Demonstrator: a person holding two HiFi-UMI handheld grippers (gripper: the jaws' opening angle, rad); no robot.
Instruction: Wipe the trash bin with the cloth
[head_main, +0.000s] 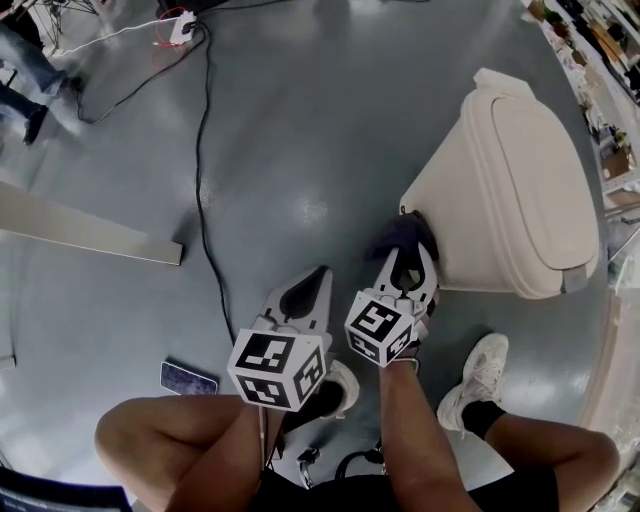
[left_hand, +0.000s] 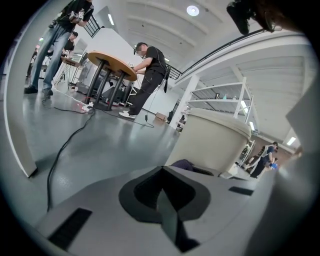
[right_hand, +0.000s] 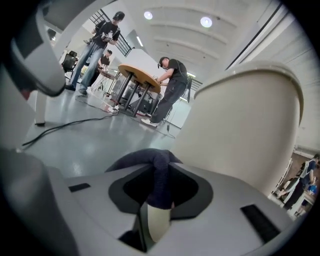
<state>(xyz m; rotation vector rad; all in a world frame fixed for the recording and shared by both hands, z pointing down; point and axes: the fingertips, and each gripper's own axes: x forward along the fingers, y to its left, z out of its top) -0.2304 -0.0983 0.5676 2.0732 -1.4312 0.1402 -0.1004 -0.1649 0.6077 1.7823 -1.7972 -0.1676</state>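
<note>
Dark cloth (head_main: 405, 232) pinched in right gripper (head_main: 408, 262), at the lower side wall of the beige trash bin (head_main: 520, 190) on the floor. Left gripper (head_main: 312, 283) jaws together, empty, just beside. Step: side wipe, judged early. Next: sweep cloth along wall, keeping contact. Count: one bin, one cloth, two grippers

Grey floor (head_main: 320, 150), beige trash bin (head_main: 520, 180) standing on it, black cable (head_main: 198, 190), perhaps a phone (head_main: 188, 378)
</note>
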